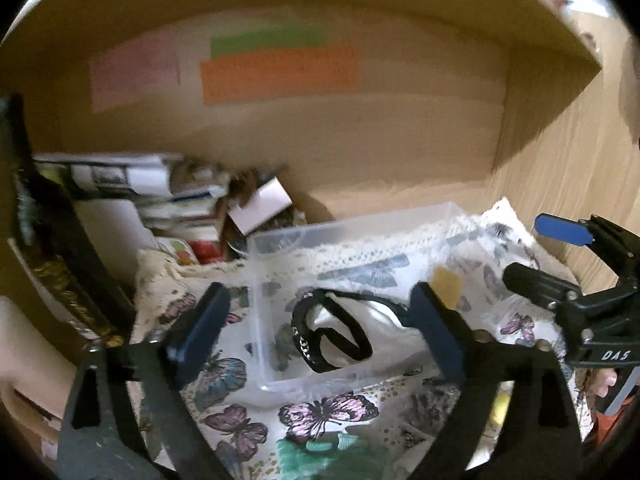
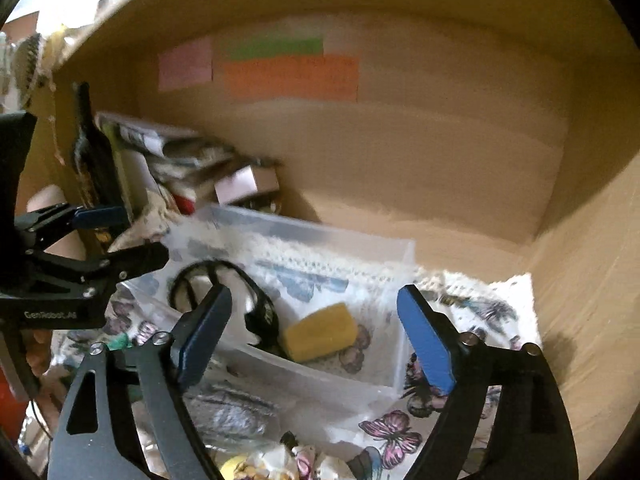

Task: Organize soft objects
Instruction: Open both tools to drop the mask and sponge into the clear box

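Note:
A clear plastic bin (image 1: 280,240) (image 2: 404,360) sits on a butterfly-print cloth (image 1: 328,412) (image 2: 392,428). Inside it lie a white soft item with black straps (image 1: 332,332) (image 2: 260,312) and a yellow sponge (image 2: 320,332) (image 1: 448,284). My left gripper (image 1: 316,320) is open, its fingers spread over the bin above the strapped item. My right gripper (image 2: 316,336) is open, its fingers either side of the sponge and above it. Each gripper shows in the other's view, the right gripper (image 1: 560,256) at the right and the left gripper (image 2: 116,236) at the left.
All this sits in a wooden shelf bay with pink, green and orange notes (image 1: 276,68) on its back wall. Stacked papers and small boxes (image 1: 168,200) crowd the back left. A dark bottle (image 2: 96,152) stands at the left. Soft items (image 2: 240,412) lie in front of the bin.

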The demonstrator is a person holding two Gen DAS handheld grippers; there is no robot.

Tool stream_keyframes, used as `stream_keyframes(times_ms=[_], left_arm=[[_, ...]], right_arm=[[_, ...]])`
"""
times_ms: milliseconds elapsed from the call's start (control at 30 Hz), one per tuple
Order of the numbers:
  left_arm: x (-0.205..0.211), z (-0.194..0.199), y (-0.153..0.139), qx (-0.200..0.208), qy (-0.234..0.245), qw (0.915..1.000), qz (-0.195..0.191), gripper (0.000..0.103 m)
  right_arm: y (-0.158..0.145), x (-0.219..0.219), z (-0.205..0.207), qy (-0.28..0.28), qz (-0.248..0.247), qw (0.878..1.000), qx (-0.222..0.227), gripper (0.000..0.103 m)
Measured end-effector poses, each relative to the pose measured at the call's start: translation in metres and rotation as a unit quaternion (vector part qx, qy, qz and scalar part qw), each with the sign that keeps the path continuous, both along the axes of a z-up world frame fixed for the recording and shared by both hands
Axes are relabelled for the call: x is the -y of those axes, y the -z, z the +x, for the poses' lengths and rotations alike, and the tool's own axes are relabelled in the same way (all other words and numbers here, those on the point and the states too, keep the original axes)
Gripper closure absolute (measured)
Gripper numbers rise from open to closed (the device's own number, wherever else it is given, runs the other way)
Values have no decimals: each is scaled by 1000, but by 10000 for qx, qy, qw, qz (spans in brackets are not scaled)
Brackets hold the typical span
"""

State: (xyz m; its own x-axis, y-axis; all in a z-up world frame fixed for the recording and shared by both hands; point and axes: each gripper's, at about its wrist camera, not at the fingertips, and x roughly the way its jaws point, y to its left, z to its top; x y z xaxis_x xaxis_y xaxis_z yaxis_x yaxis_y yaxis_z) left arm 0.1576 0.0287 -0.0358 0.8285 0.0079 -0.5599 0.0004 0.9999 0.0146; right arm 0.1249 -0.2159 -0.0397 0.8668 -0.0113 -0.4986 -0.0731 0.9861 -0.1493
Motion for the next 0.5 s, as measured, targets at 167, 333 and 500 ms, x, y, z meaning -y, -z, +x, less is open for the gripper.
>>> stream_keyframes(times_ms=[167,333,500], left_arm=[[-4,-26,-11,267,-35,9996,88,0],[-4,-48,-6,229,44,9997,82,0],[-5,-60,16,-92,40,9999,22,0]], right_arm=[[-12,-1,-31,-27,-3,9994,358,7],[-6,2,-54,27,63,9991,424,4],[10,8,-67,125,222,9994,234,4]])
